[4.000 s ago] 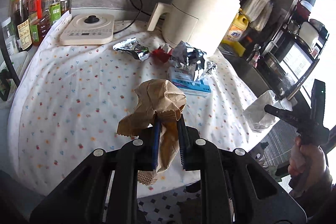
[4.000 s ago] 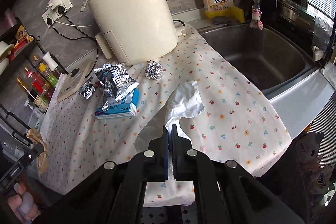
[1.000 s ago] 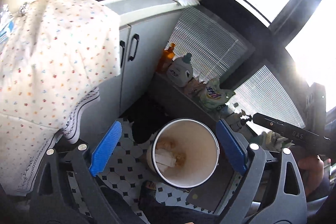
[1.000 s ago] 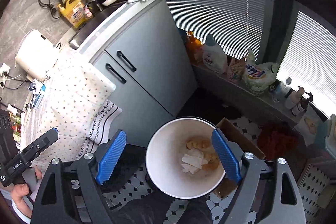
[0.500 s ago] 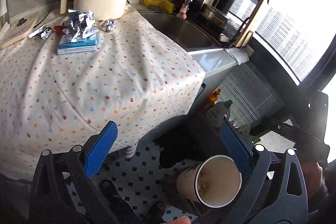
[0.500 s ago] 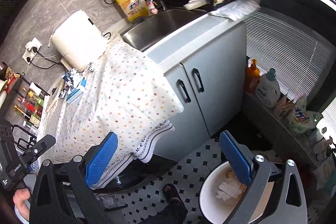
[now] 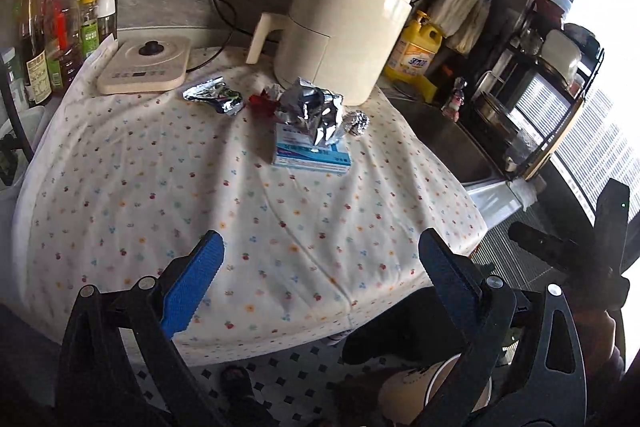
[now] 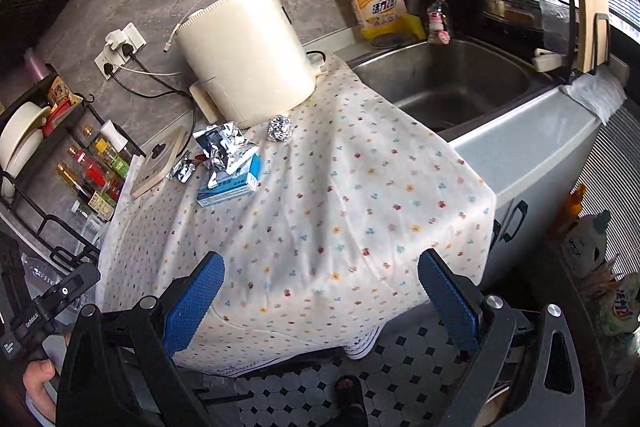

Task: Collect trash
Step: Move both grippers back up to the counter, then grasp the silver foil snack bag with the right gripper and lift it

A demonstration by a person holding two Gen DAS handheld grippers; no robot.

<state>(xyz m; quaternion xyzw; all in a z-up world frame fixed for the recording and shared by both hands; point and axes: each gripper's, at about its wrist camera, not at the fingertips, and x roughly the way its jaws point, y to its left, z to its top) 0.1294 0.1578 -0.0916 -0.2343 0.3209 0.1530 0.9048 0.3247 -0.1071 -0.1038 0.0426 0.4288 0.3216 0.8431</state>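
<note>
Bin drop done; we swung back to table. Left gripper (image 7: 318, 281) and right gripper (image 8: 320, 291) gape empty. Foil wrapper (image 7: 311, 111), foil ball (image 8: 280, 129) upper centre remain.

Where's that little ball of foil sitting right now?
The foil ball sits on the dotted tablecloth, at the foot of the cream appliance. It's just to the sink side of the crumpled foil wrapper lying on the blue box.
</note>
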